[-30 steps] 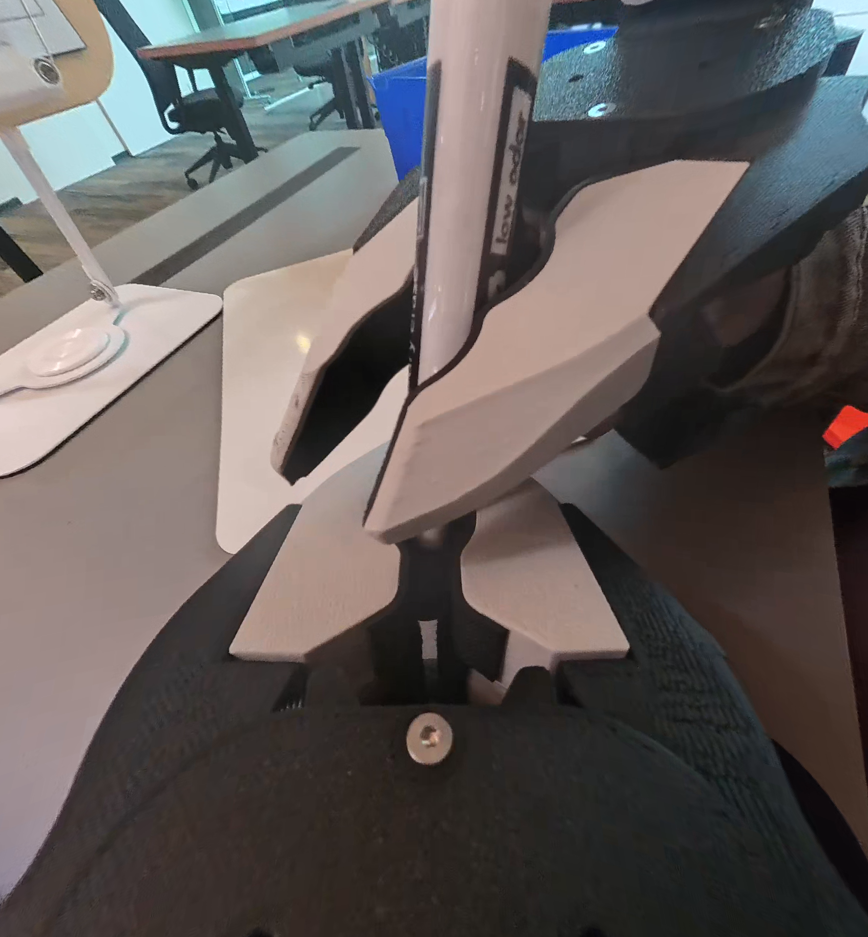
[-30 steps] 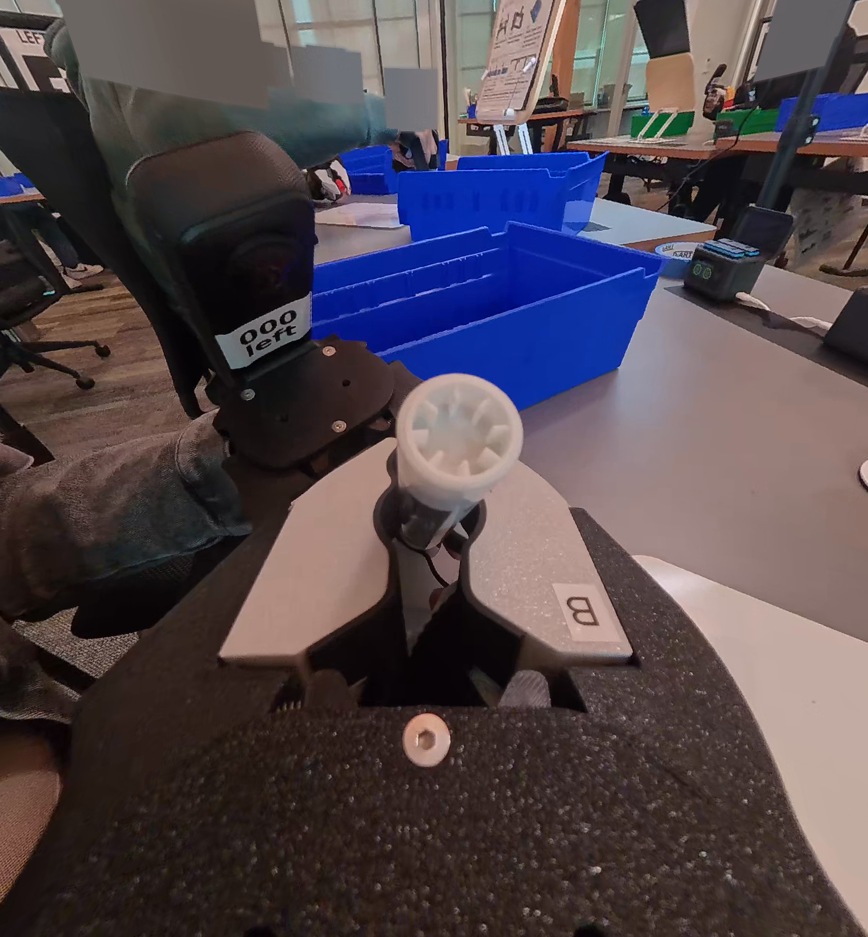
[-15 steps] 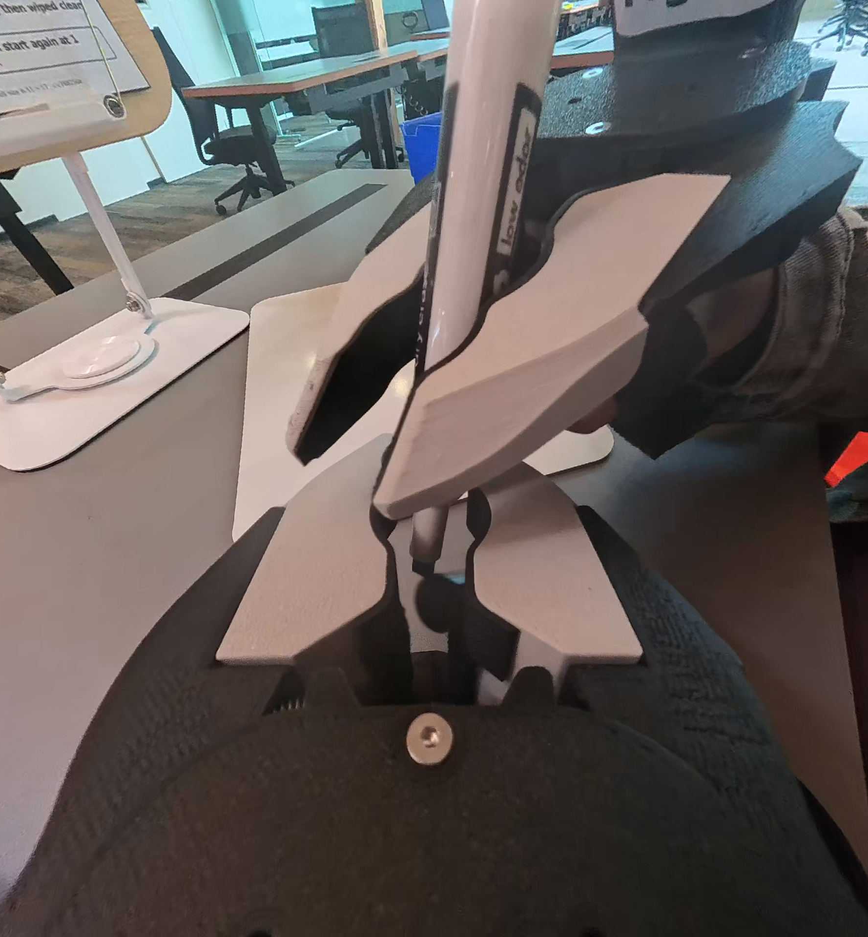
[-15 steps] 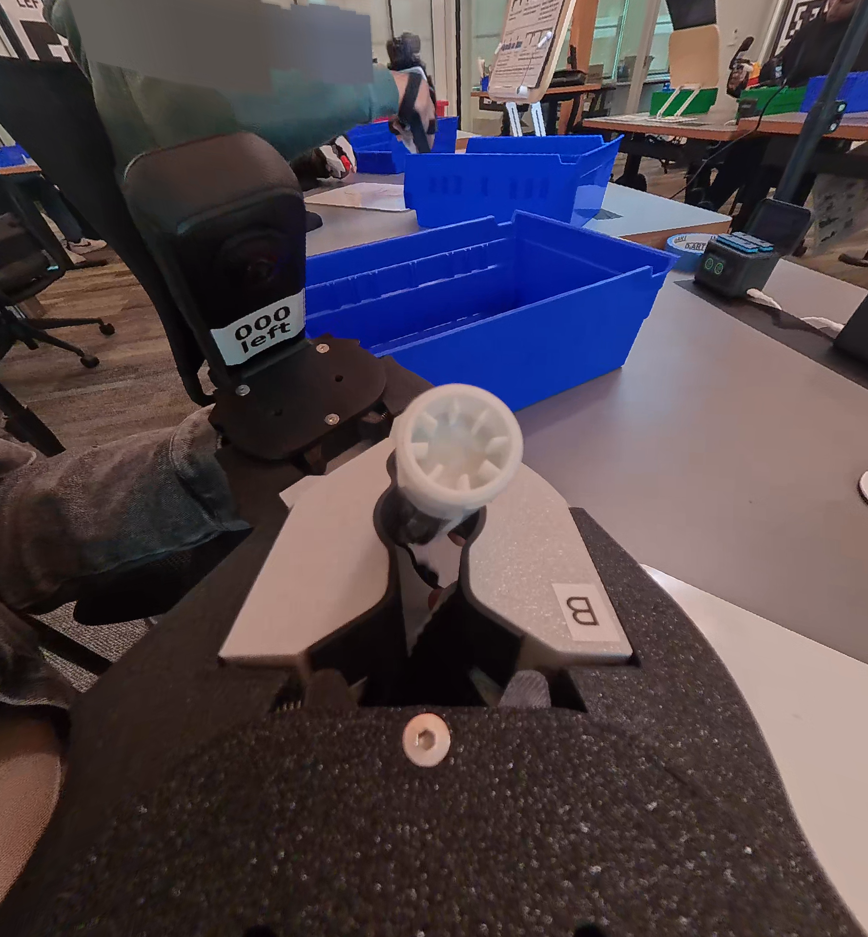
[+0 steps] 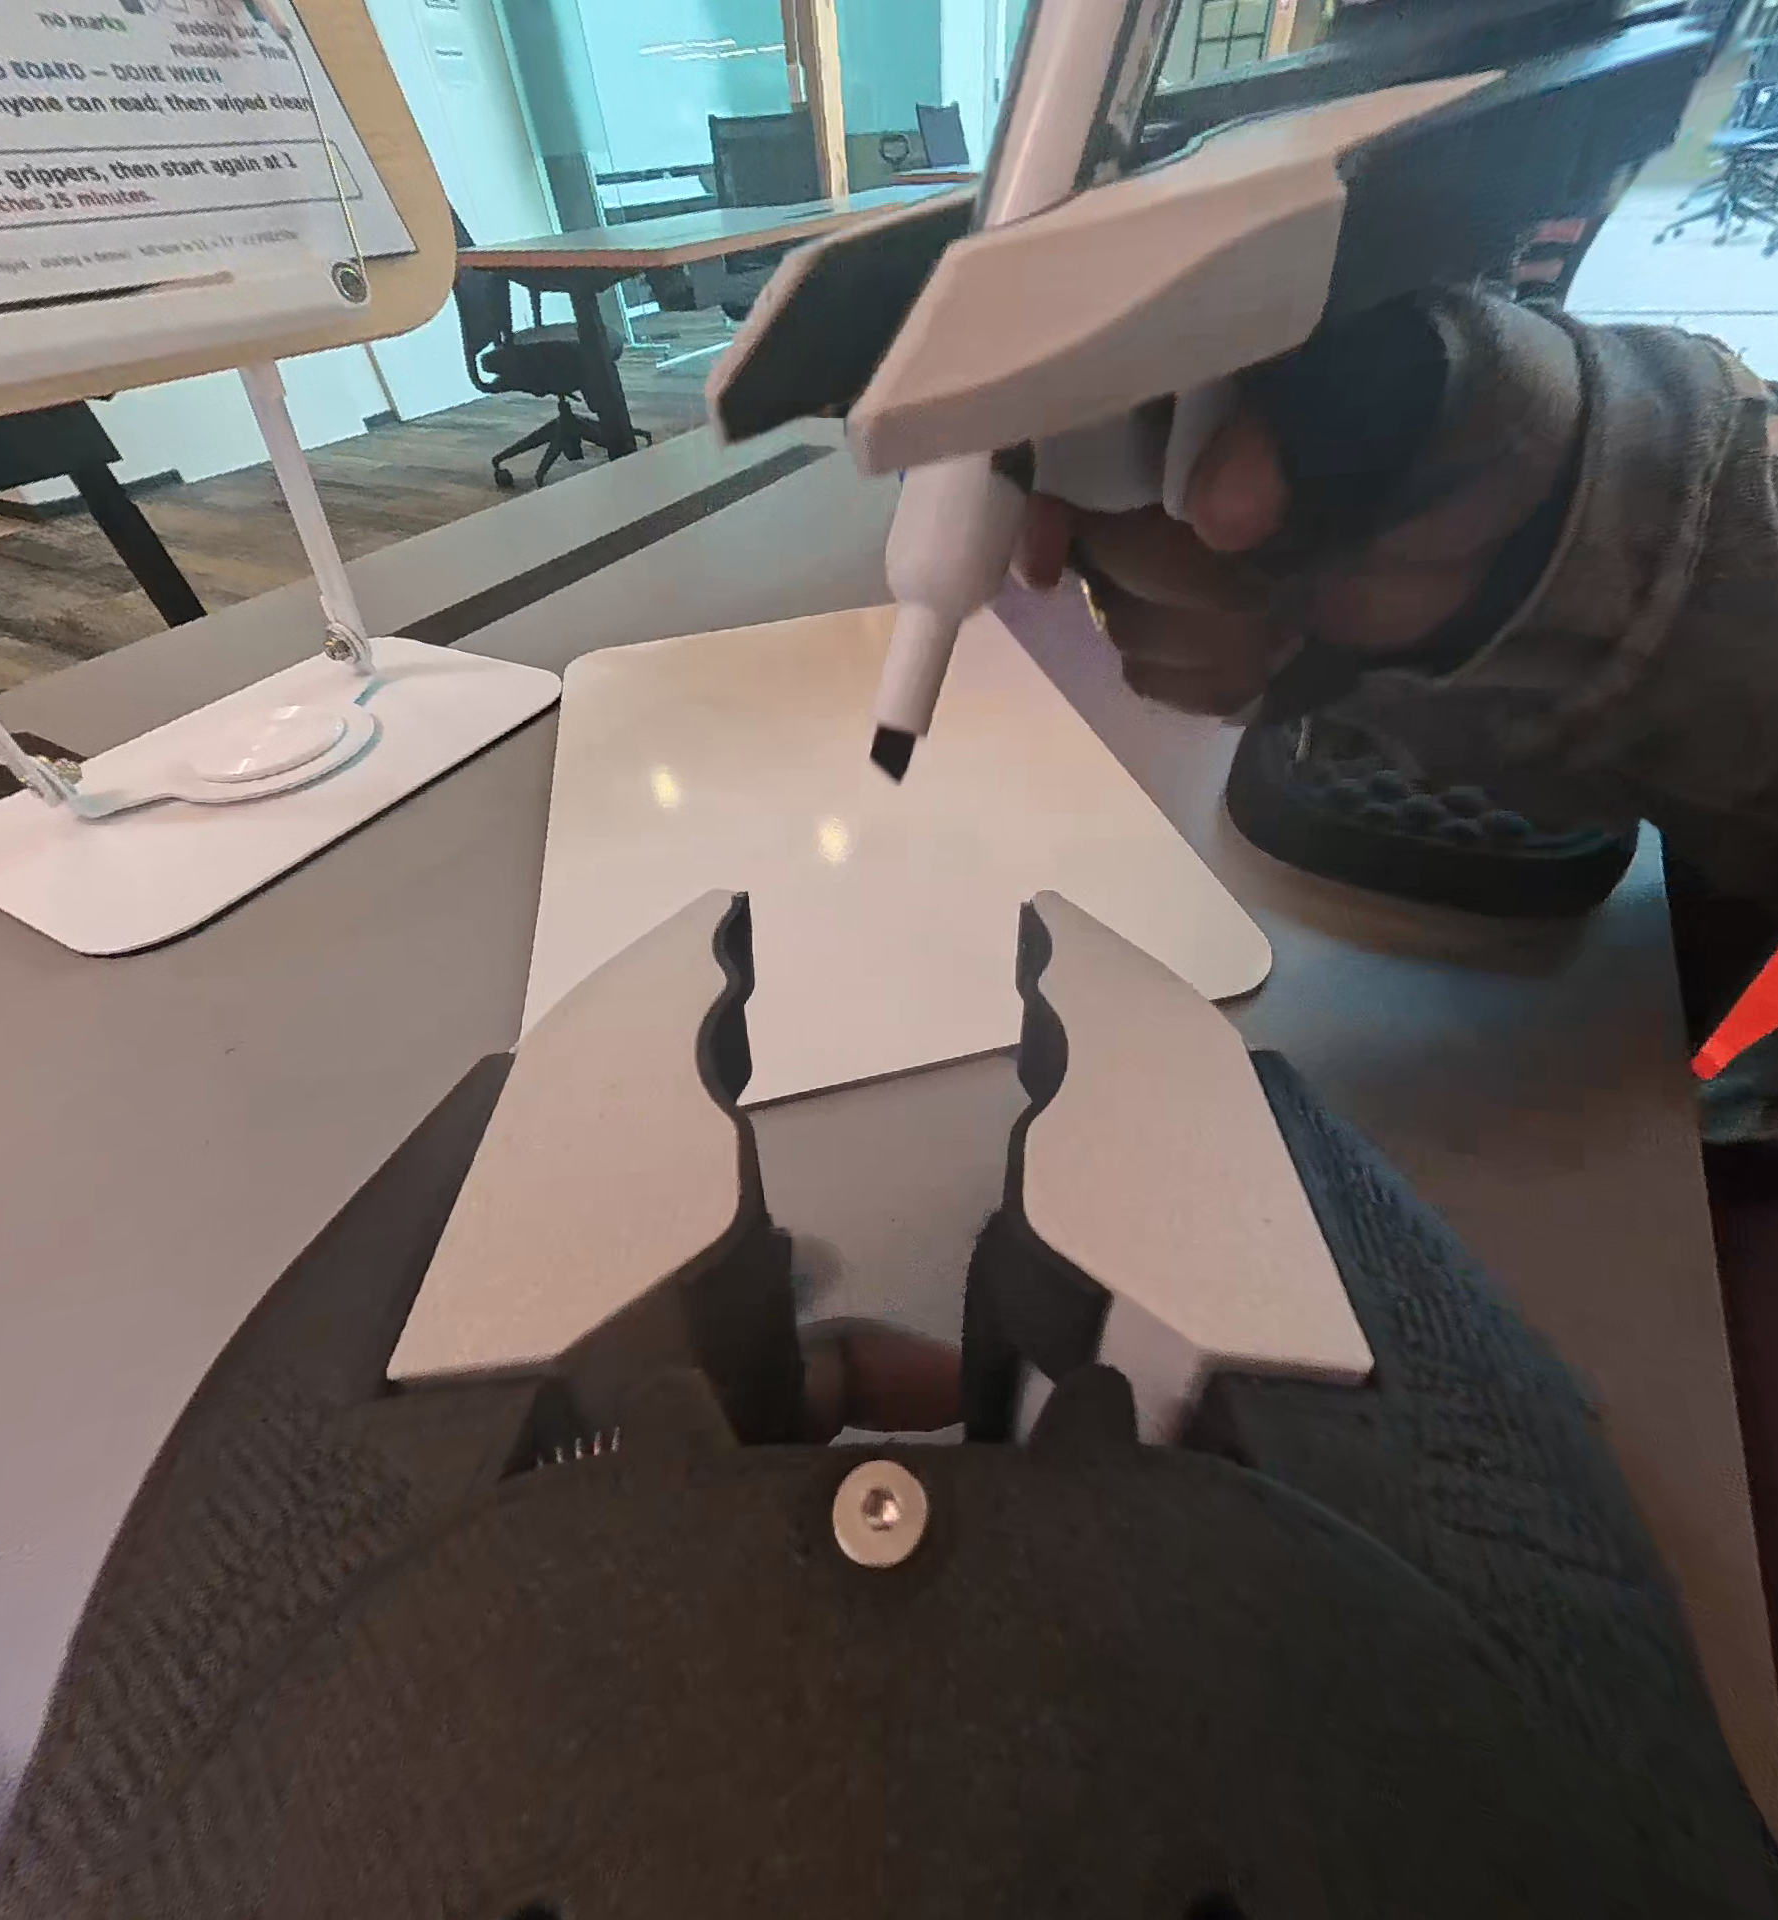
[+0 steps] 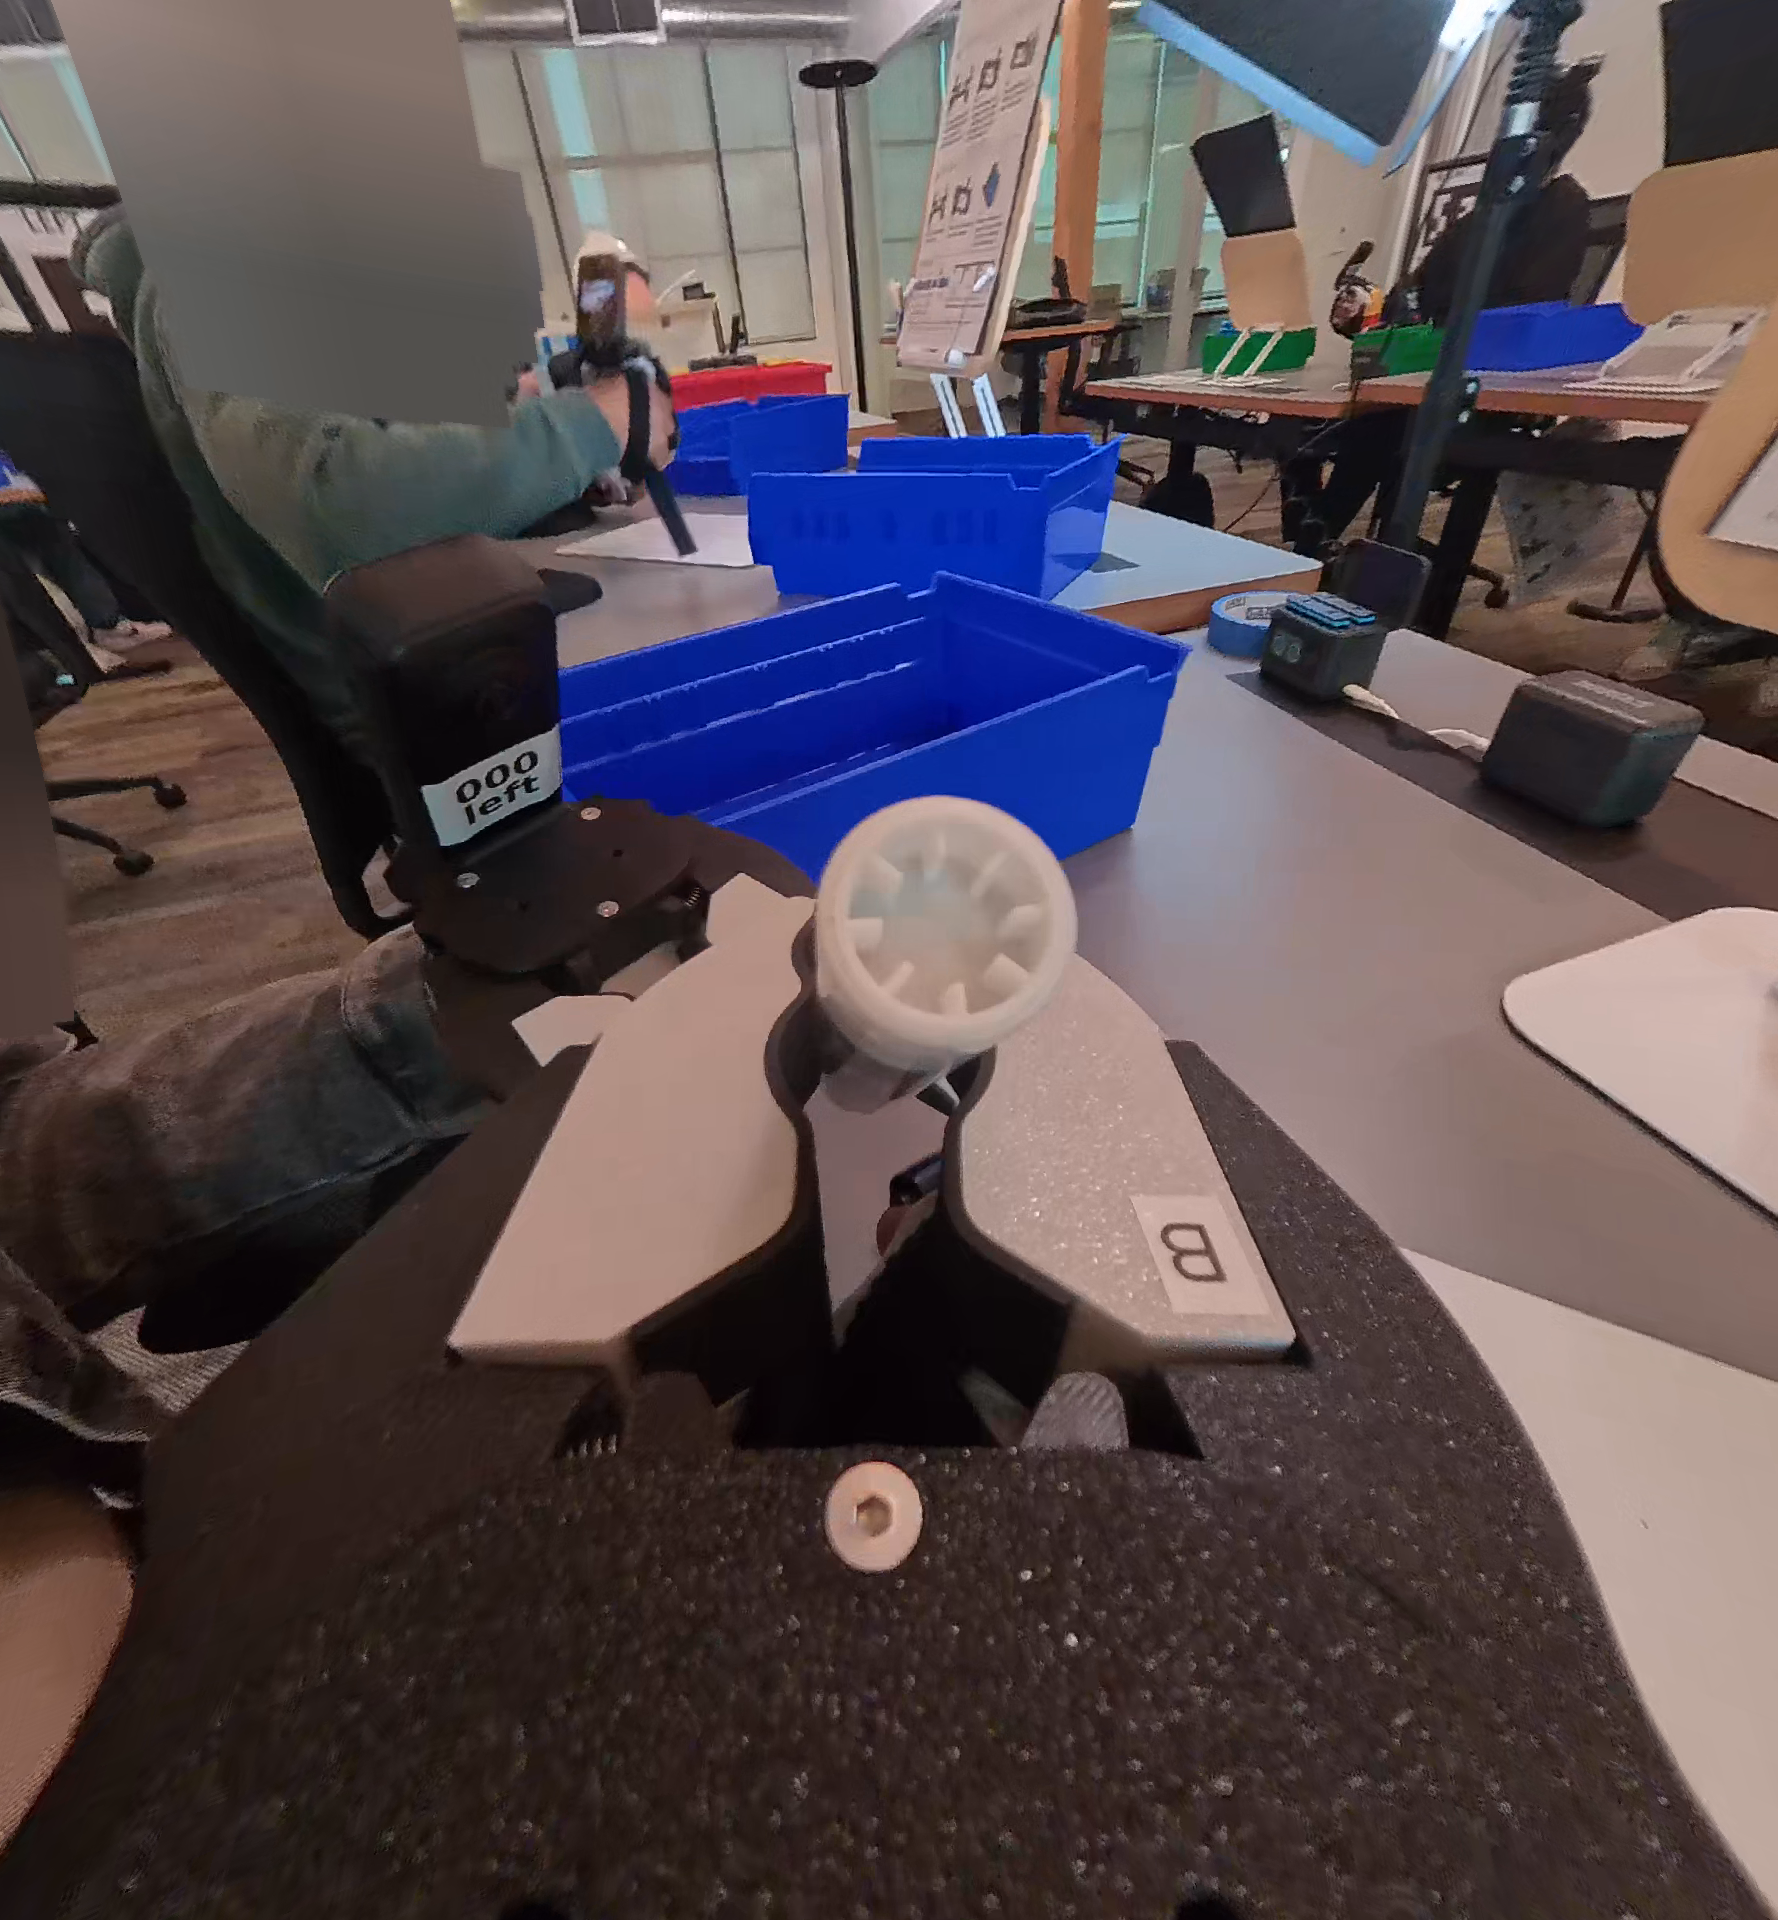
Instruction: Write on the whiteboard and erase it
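Note:
My right gripper (image 5: 797, 426) is shut on a white marker (image 5: 932, 592). It holds the marker tilted, with the bare black tip (image 5: 890, 753) a little above the white whiteboard (image 5: 760, 894) that lies flat on the grey table. In the right wrist view the marker's ribbed rear end (image 6: 942, 935) points at the camera between the shut fingers of the right gripper (image 6: 895, 1049). My left gripper (image 5: 885, 914) is open, just in front of the whiteboard's near edge. A dark rounded thing (image 5: 885, 1392) sits deep between its fingers; I cannot tell what it is.
A black knobbly eraser (image 5: 1425, 831) lies right of the whiteboard. A white stand base (image 5: 241, 790) with an instruction sheet stands to the left. An open blue bin (image 6: 864, 717) and small dark boxes (image 6: 1591, 748) sit on the table. A person works at a table behind. My right fingertips sit around 7 centimetres from my left ones.
My left gripper has opened and drawn back from the marker. The right gripper has lifted the marker up and away, and its black tip is now bare over the whiteboard.

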`<state>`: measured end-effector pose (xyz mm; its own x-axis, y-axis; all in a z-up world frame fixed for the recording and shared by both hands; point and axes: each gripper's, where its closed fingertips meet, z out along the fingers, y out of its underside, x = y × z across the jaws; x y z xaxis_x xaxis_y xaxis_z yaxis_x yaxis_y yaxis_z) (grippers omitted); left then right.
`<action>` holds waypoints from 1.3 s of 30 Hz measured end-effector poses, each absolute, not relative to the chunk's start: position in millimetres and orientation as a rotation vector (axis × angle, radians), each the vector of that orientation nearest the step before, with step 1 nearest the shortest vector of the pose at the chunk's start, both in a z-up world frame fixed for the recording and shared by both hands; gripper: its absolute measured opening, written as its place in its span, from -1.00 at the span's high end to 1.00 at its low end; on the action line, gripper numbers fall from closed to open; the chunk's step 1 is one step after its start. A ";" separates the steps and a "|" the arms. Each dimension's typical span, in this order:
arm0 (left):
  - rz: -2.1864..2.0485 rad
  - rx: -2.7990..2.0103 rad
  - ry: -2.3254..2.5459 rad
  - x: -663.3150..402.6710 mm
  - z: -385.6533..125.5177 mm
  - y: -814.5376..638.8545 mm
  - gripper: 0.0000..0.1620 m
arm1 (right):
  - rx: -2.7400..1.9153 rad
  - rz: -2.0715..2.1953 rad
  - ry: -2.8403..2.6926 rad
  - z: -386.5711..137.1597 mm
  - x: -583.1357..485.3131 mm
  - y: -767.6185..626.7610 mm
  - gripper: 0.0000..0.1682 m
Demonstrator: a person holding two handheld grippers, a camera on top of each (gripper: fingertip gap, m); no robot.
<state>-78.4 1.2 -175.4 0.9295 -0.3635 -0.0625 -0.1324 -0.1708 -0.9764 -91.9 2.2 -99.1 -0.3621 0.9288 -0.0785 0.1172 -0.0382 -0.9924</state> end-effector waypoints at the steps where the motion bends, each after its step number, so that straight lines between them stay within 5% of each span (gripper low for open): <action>1: -0.211 -1.746 0.386 -77.3 -175.7 1.0 0.40 | -1.146 1.492 -1.522 -98.4 -88.8 6.8 0.76; 14: 0.210 -2.239 -0.038 -121.8 -213.9 -23.2 0.37 | -1.077 1.547 -1.468 -83.1 -74.5 23.6 0.76; 25: 0.228 -2.481 -0.277 -144.9 -237.2 -36.9 0.61 | -0.964 1.555 -1.605 -63.1 -76.6 30.8 0.76; 34: 0.181 -2.501 -0.398 -142.4 -251.2 -17.5 0.46 | -0.930 1.627 -1.665 -70.9 -88.6 44.2 0.76; 39: 0.171 -2.569 -0.411 -140.1 -261.2 -18.4 0.73 | -0.928 1.638 -1.651 -75.6 -92.6 52.1 0.76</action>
<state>-140.1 -18.4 -261.2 0.9457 0.3227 -0.0399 0.2559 -0.8144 -0.5209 -92.6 52.1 -75.6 -0.5554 0.8304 -0.0447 0.0514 -0.0194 -0.9985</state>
